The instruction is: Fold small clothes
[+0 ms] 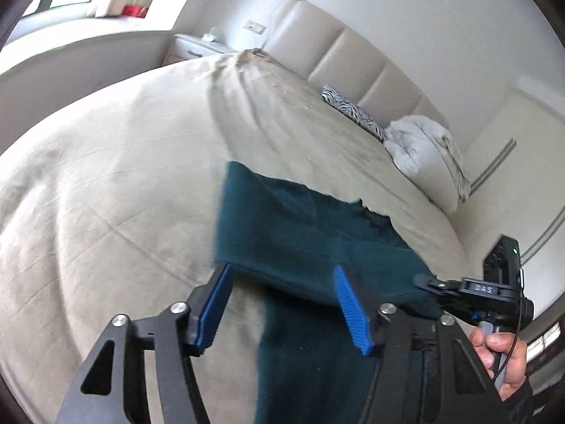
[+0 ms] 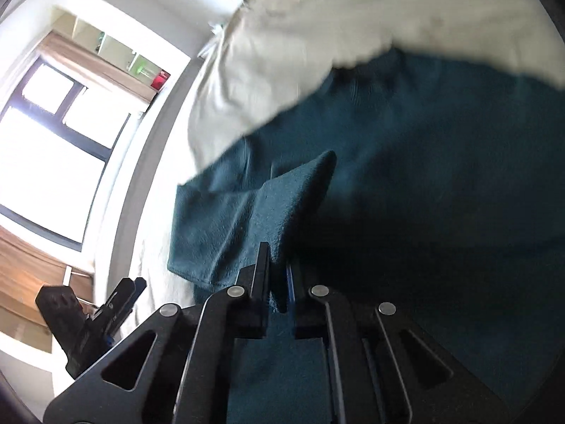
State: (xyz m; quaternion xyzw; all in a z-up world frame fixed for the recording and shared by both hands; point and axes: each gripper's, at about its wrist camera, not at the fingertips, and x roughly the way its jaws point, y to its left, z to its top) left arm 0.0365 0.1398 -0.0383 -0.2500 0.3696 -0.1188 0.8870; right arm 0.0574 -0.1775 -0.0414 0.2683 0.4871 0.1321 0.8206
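Ahead of your left gripper spreads a bed under a creased beige cover, its padded headboard against a pale wall. A zebra-print cushion and white pillow lie beyond. Left of your right gripper, daylight floods a dark-framed window.

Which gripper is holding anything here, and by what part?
The right gripper is shut on the teal garment, pinching a raised fold at its edge. The left gripper is open, holding nothing.
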